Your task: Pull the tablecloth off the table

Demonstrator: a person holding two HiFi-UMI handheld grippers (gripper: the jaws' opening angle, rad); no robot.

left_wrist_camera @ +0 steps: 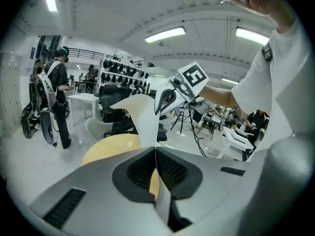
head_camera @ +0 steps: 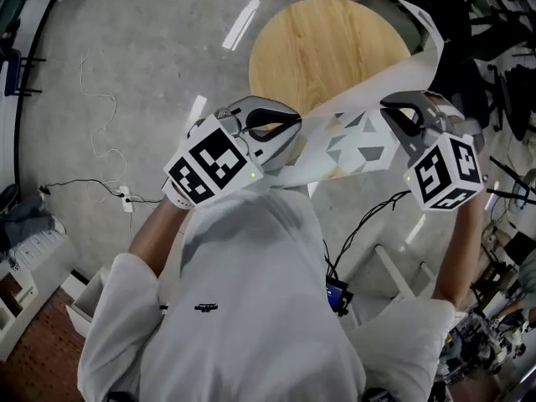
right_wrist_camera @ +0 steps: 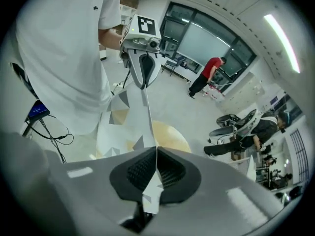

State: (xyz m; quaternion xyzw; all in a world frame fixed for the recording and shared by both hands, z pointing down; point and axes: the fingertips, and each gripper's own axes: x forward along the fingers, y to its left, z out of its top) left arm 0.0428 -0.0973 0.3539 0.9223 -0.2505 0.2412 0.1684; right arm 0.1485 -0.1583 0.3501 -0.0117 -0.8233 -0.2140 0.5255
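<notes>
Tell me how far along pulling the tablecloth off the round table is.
Mostly done: the round light-wood table top shows bare across most of its surface. In hand: the left gripper and right gripper are both shut on the white tablecloth with grey triangles, holding it up between them. Left: one end of the cloth trails past the table's right edge and may need drawing clear.
</notes>
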